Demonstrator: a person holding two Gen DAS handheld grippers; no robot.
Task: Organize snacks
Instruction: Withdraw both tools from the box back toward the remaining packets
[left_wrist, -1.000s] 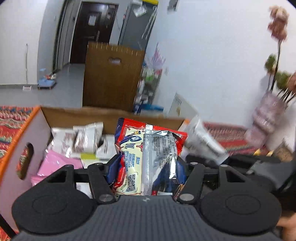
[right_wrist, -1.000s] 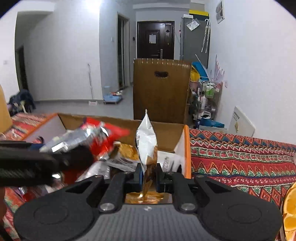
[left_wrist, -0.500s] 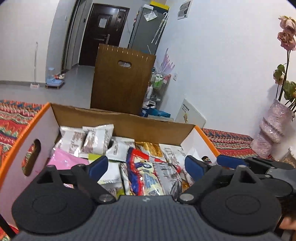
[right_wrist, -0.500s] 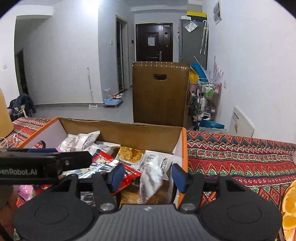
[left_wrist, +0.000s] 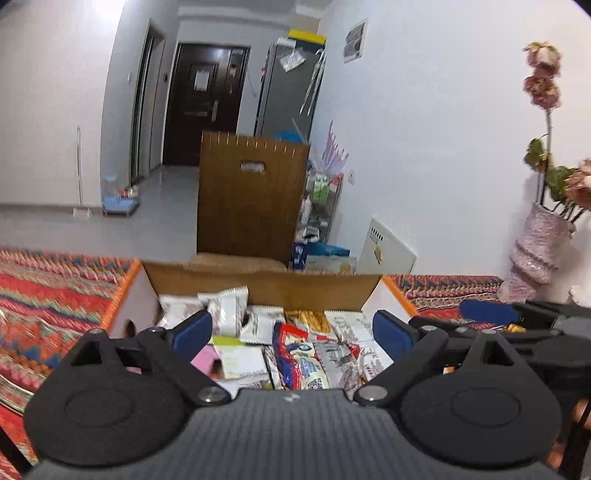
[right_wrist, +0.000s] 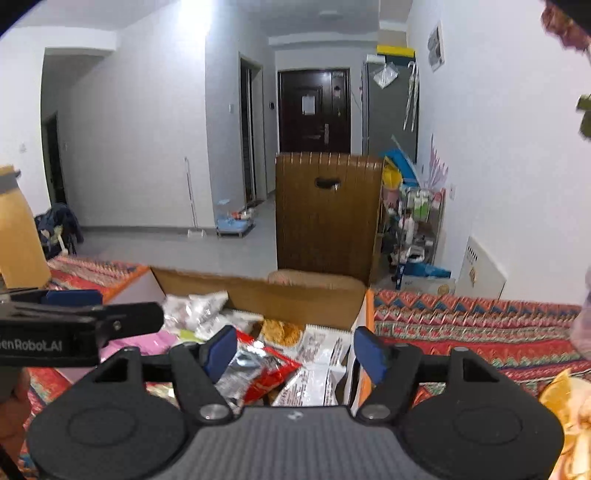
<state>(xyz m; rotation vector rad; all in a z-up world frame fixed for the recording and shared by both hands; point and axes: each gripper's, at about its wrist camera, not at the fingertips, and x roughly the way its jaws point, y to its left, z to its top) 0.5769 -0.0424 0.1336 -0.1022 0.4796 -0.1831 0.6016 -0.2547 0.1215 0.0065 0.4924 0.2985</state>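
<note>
While woven zigzag cloth (right_wrist: 480, 325), red-orange and matte, covers surface, open corrugated cardboard box (left_wrist: 258, 286) with orange-edged white side walls sits at 12 o'clock of both tools. Crinkly snack packets fill box: glossy red foil bag (left_wrist: 299, 360) near centre, white pillow packs (left_wrist: 225, 306) with serrated ends at 11 o'clock, flat pink pouch (left_wrist: 205, 360) at 9 o'clock. Left tool (left_wrist: 291, 332): blue-padded jaws just opened further, spread wide, nothing between. Right tool (right_wrist: 295, 349): jaws likewise just opened, apart, empty above packets.
</note>
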